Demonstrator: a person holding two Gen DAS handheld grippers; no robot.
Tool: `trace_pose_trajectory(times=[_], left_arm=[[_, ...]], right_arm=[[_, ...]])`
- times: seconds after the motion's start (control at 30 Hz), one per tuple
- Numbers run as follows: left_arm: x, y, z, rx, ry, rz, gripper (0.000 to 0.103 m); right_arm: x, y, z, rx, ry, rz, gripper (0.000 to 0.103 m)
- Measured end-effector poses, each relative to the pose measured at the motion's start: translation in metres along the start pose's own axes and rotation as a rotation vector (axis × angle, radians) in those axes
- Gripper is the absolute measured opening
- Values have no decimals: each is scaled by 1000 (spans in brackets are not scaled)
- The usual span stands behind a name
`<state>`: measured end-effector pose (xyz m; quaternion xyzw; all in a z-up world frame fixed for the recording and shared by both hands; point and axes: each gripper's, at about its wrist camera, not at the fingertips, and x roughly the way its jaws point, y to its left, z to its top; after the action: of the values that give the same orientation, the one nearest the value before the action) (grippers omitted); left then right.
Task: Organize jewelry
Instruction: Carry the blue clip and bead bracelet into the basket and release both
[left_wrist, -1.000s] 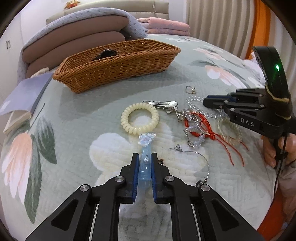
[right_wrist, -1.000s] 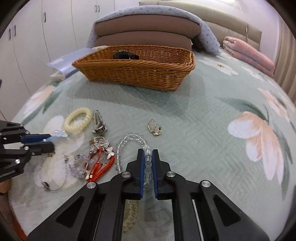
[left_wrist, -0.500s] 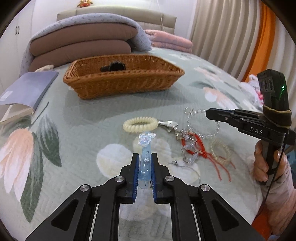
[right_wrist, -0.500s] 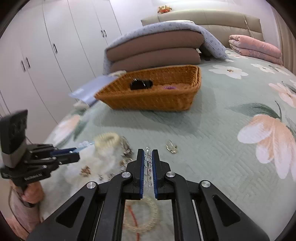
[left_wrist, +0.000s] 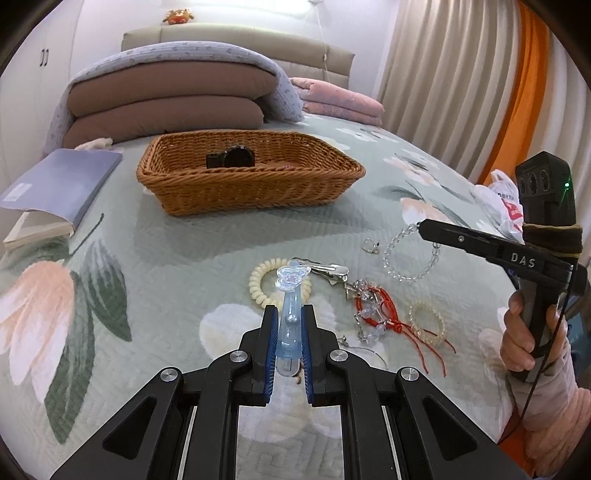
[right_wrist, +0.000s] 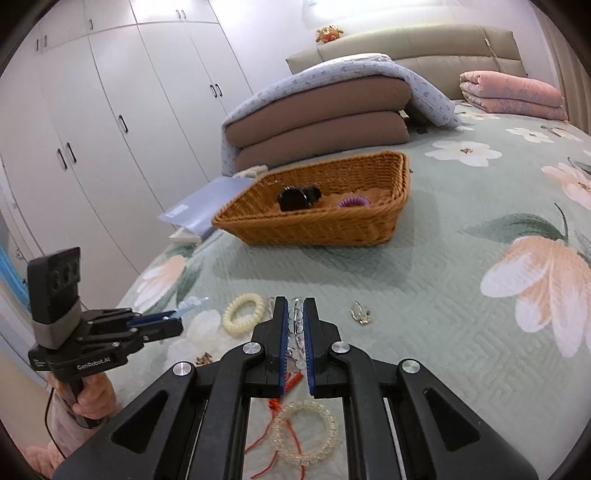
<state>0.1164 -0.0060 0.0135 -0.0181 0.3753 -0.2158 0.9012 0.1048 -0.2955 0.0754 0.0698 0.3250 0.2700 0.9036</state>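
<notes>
Purple hair tie (right_wrist: 354, 201) in the wicker basket (right_wrist: 317, 225), right-view only; left tool (left_wrist: 289, 325) clamping blue clip (left_wrist: 289, 295), right tool (right_wrist: 296, 325) pinching clear bead bracelet (left_wrist: 410, 254), above floral bed quilt (right_wrist: 443, 295).

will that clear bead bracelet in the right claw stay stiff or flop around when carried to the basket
Probably floppy: the clear bead bracelet hangs as a sagging loop from the right claw, so it may swing. The glassy beads look smooth, so it might slip. Likely light, dangling from a narrow pinch.
</notes>
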Motion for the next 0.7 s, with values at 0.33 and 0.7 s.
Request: trace_pose_trajectory(times=[0.33, 0.7], left_arm=[[-8, 9, 9, -43, -24, -12, 12], [-2, 21, 108, -8, -100, 6, 12]], right_arm=[[-3, 6, 23, 8, -51, 21, 11], [37, 10, 124, 2, -116, 12, 10]])
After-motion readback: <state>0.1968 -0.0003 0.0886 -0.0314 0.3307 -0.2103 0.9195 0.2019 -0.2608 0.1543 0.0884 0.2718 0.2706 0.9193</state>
